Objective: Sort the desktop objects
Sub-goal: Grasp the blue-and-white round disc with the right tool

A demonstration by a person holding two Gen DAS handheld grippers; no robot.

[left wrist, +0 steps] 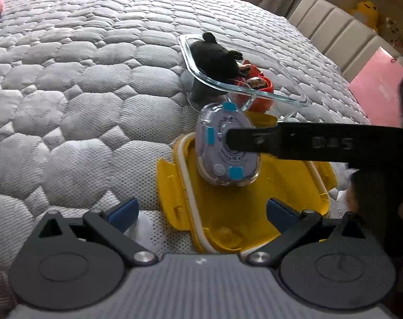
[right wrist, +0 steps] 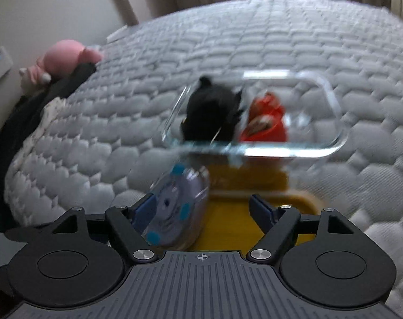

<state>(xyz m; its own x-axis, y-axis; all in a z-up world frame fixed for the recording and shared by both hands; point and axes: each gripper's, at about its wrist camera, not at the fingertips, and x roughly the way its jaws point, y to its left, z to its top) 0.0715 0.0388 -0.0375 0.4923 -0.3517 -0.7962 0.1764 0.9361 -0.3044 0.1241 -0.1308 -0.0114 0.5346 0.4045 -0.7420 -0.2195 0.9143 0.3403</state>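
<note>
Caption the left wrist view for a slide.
Right gripper beside clear blue-buttoned gadget on yellow lid; glass container behind.

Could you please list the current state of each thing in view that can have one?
Glass container: lid off, open, holding a black plush and red dolls.
Yellow lid: lying off the container, on the bed.
Clear round case: tilted on edge on the lid, between the right jaws.
Right gripper: jaws open.
Left gripper: jaws open, empty.
</note>
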